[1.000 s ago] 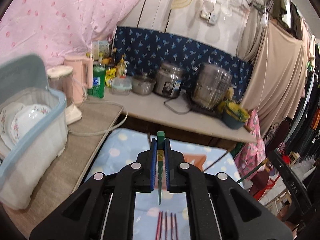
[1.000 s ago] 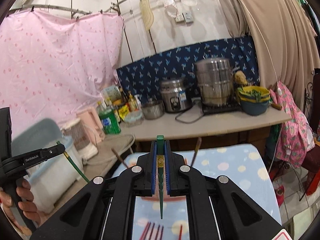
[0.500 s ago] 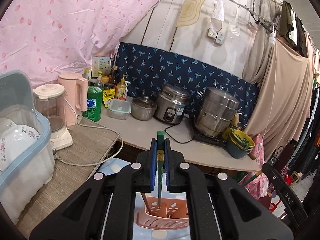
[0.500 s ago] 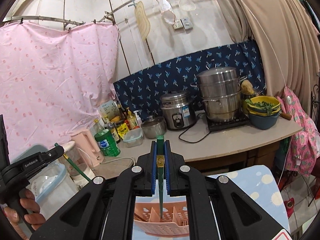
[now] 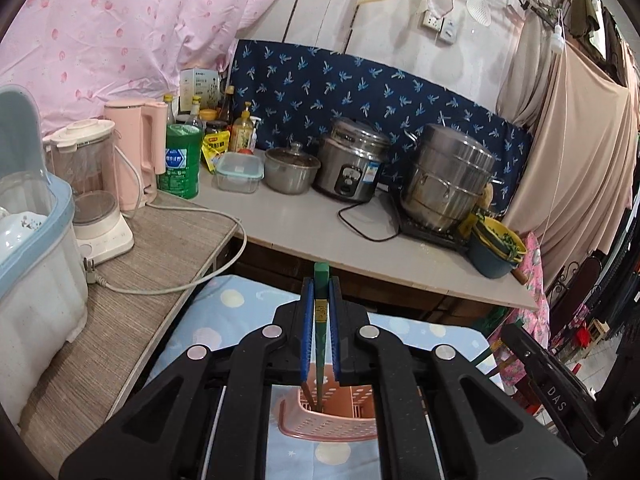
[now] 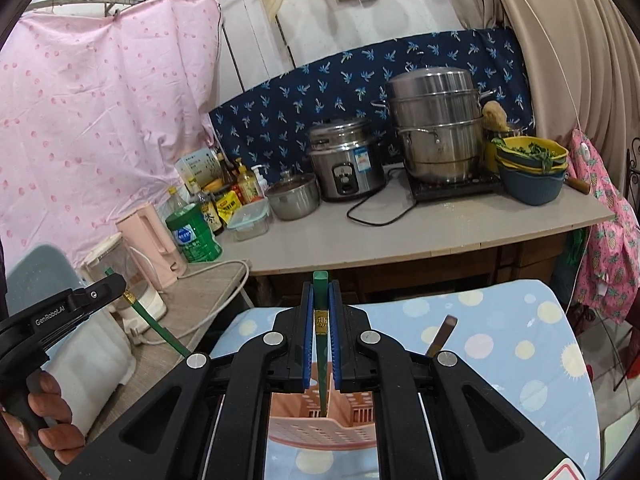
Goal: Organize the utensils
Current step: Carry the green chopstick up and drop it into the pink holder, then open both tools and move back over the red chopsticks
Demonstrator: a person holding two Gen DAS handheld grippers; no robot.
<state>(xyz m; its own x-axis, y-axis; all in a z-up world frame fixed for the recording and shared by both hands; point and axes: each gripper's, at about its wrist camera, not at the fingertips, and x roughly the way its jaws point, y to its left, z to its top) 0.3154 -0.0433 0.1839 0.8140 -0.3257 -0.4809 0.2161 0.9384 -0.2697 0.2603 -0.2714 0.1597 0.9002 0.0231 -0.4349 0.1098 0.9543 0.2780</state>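
Note:
My left gripper is shut on a green chopstick that hangs tip down into a pink perforated utensil holder. A brown chopstick stands in the holder beside it. My right gripper is shut on a second green chopstick, its tip inside the same pink holder. A brown chopstick sticks up from the holder on the right. The left gripper with its green chopstick shows at the left of the right wrist view.
The holder stands on a table with a blue dotted cloth. Behind is a counter with a rice cooker, steamer pot, bowls, bottles, kettle and blender. A blue dish bin stands left.
Both grippers tilted up, then lowered their green chopsticks tip first into the pink holder. The red chopsticks lying on the cloth have dropped out of view.

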